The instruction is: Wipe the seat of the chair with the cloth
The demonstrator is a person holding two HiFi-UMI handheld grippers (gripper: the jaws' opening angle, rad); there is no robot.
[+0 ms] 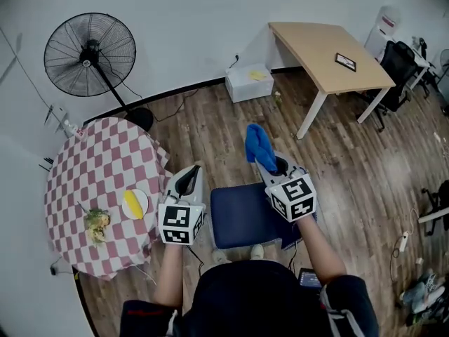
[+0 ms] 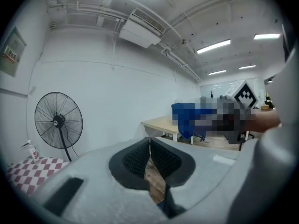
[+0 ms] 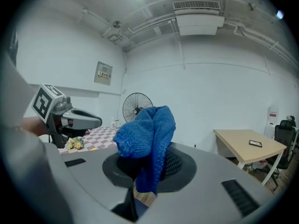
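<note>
- Left gripper: jaws clenched together on nothing, idle.
- Chair seat: navy, below and between both pairs of fingers, untouched.
- Right gripper: jaws grasping the blue cloth, bunched beyond the fingertips.
- Suggested handling: lower the bunch flat onto the seat and wipe in overlapping strokes.

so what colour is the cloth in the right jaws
Blue. The cloth shows best in the right gripper view, bunched between the jaws.
</note>
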